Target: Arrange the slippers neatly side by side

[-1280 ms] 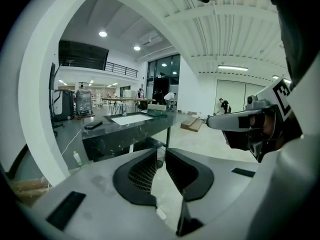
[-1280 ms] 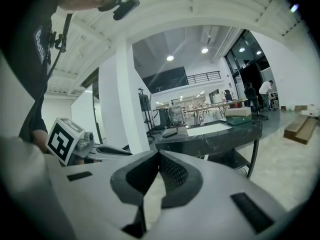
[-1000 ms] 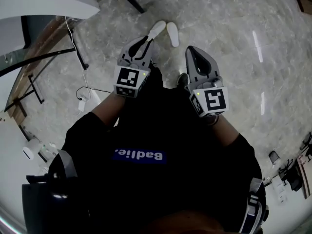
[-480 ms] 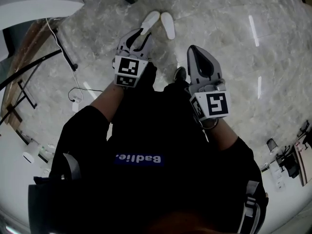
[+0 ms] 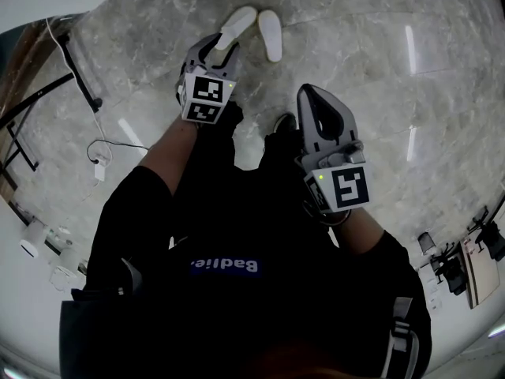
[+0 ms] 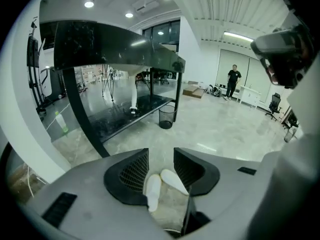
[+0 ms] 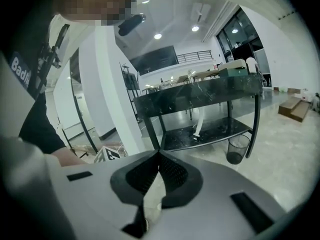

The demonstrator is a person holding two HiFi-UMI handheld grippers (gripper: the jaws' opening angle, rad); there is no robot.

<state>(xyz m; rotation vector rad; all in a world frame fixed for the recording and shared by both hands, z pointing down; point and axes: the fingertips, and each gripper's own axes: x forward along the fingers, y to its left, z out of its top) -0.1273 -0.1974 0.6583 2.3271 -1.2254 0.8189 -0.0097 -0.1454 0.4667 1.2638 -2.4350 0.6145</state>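
The left claw (image 6: 161, 159) has its jaws parted and opening. Both slippers show in the gap, lying on the floor just ahead of it, and no pad presses on either. The left slipper (image 6: 152, 191) has its long axis running straight ahead of the claw, with its near end close by the left jaw. The right slipper (image 6: 175, 180) slants: its far end touches the left one's, and its near end swings off toward the right jaw, so the pair forms a narrow wedge. Which ends are the toes cannot be told.

Bare floor (image 5: 355, 38) lies open to the right of the pair. Farther ahead of the claw stand a black table (image 6: 115, 44) and a bin (image 6: 166, 117).

The right claw (image 7: 159, 155) hangs well behind the slippers, its jaws closed tip to tip on nothing.
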